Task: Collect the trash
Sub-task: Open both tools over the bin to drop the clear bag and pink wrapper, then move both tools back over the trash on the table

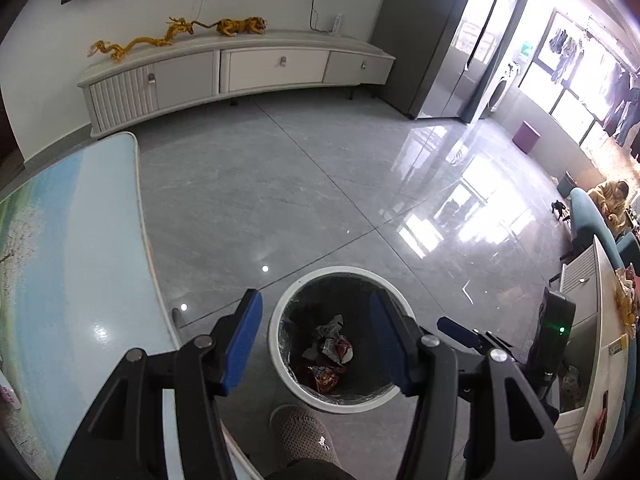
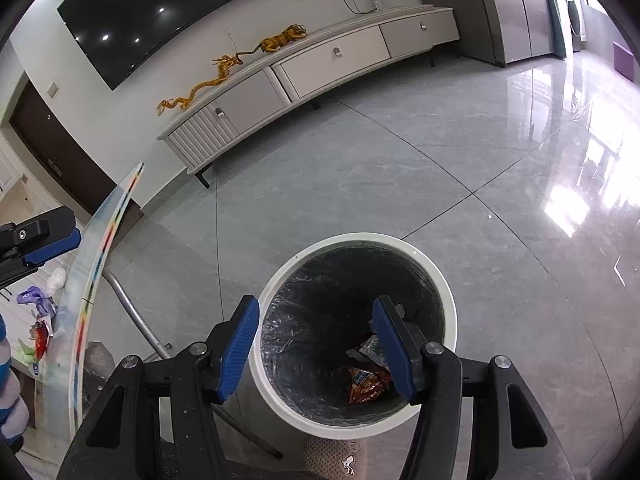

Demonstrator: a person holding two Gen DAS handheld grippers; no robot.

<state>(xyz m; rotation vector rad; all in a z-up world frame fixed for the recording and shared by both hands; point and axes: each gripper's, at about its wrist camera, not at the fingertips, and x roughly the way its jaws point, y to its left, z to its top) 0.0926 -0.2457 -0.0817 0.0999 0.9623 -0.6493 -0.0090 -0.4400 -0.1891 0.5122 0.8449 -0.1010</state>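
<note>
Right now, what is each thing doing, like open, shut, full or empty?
Round white trash bin: open top, lined, wrappers at the bottom, mostly empty.
Red snack wrapper: crumpled, inside the bin.
Left gripper: fingers open, holding nothing.
Right gripper: fingers open, holding nothing.
White cabinet drawers: shut.

We are in a home's living room: a long white TV cabinet (image 1: 240, 68) stands under a wall-mounted television (image 2: 168, 12), with golden dragon (image 1: 140, 42) and tiger (image 1: 242, 26) figurines, glossy grey floor tiles (image 1: 320, 184) and laundry (image 1: 592, 64) hanging at the windows.
</note>
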